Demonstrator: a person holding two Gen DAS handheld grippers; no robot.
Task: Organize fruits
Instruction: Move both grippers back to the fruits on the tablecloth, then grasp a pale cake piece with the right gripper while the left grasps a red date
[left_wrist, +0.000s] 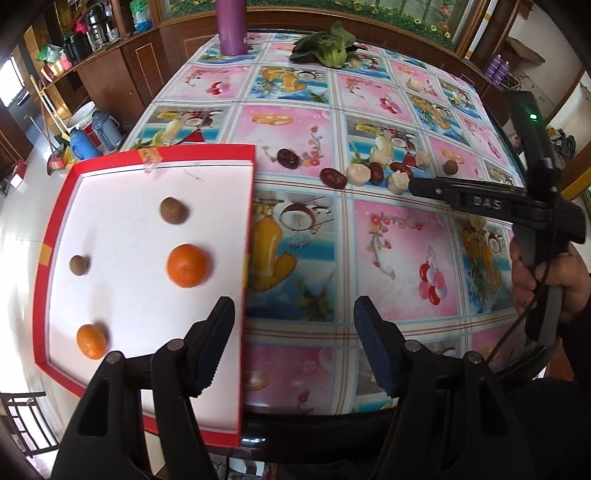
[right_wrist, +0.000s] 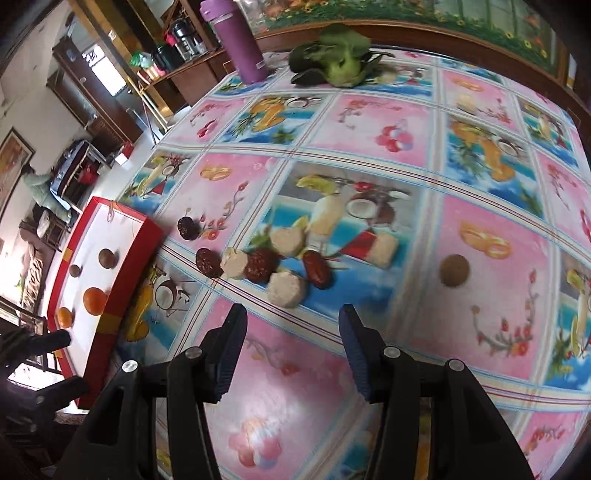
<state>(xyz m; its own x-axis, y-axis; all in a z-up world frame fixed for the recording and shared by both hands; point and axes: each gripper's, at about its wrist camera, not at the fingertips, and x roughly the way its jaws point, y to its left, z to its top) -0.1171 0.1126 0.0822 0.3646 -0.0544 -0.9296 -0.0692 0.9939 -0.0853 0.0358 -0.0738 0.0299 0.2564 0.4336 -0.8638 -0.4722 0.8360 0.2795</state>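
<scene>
Your right gripper (right_wrist: 291, 347), fingers apart and empty, points at the cluster of dates and pale pieces (right_wrist: 258, 266) mid-table, directly ahead of its tips. Your left gripper (left_wrist: 293, 343), also spread and empty, straddles the right rim of the red tray (left_wrist: 55, 236) at the table's left edge. The right is judged nearer; a lone brown fruit (right_wrist: 454, 270) lies ahead-right.

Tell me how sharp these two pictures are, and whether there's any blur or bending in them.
Left wrist view: mostly sharp, the large orange in the red tray is slightly smeared, and the fisheye bows the tablecloth grid. Right wrist view: softer overall, the dates and pale pieces look motion-blurred, the edges curve strongly, and the corners go dark.
</scene>
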